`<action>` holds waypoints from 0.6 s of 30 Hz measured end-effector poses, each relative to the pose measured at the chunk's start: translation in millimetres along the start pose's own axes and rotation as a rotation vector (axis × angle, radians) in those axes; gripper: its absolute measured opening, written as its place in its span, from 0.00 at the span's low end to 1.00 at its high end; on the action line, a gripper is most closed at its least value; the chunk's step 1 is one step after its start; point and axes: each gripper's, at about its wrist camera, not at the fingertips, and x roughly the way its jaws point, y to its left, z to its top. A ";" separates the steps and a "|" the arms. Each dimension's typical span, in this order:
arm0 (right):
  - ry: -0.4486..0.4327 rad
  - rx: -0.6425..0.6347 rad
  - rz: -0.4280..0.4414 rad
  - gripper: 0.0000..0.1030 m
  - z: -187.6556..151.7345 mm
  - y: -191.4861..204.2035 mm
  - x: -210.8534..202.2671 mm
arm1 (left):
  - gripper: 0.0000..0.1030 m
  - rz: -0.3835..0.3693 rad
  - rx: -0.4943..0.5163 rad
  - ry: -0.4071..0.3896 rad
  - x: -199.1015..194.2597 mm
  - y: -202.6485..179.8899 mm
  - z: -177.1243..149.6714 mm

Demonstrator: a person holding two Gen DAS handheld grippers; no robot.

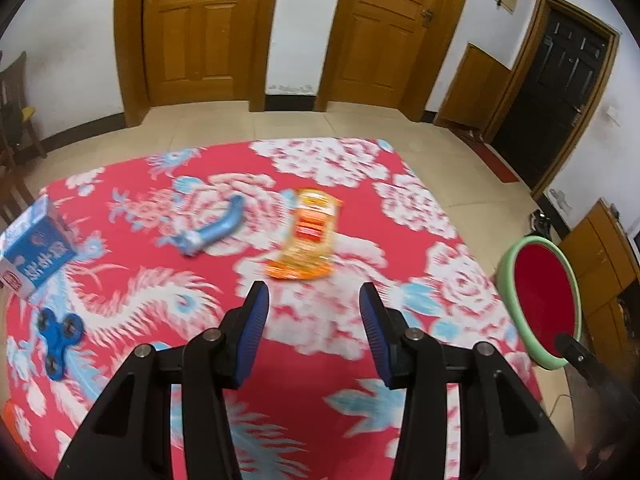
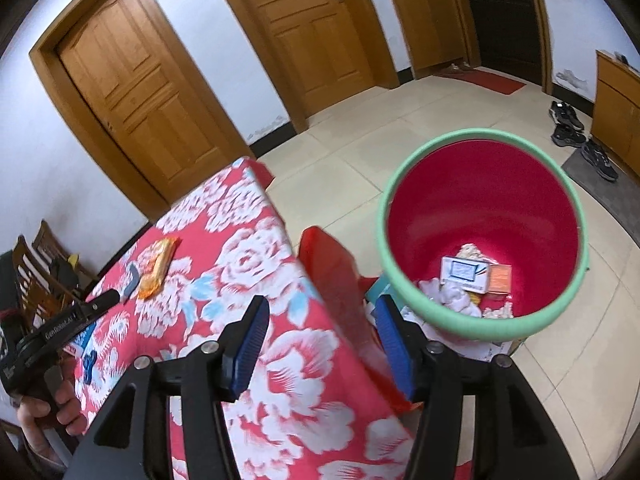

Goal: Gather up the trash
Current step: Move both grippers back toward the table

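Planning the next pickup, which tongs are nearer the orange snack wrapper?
Left. The left tongs hang just short of the orange snack wrapper; the right tongs are at the table's bin-side edge.

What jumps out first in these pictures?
The red floral tablecloth fills the view, with an orange snack wrapper lying mid-table. Beside the table's edge stands a red bin with a green rim, already holding scraps of paper and small boxes.

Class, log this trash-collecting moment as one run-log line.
left hand-held gripper: open, empty | right hand-held gripper: open, empty | bin: holds trash | orange wrapper: on table
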 end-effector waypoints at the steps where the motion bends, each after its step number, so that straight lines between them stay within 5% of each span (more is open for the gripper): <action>1: 0.005 -0.004 0.000 0.57 -0.6 3.7 2.4 | 0.46 0.010 -0.002 -0.004 0.3 6.6 1.5; 18: 0.045 -0.038 0.020 0.60 -2.7 41.7 26.5 | 0.46 0.093 -0.068 -0.029 27.6 94.0 27.1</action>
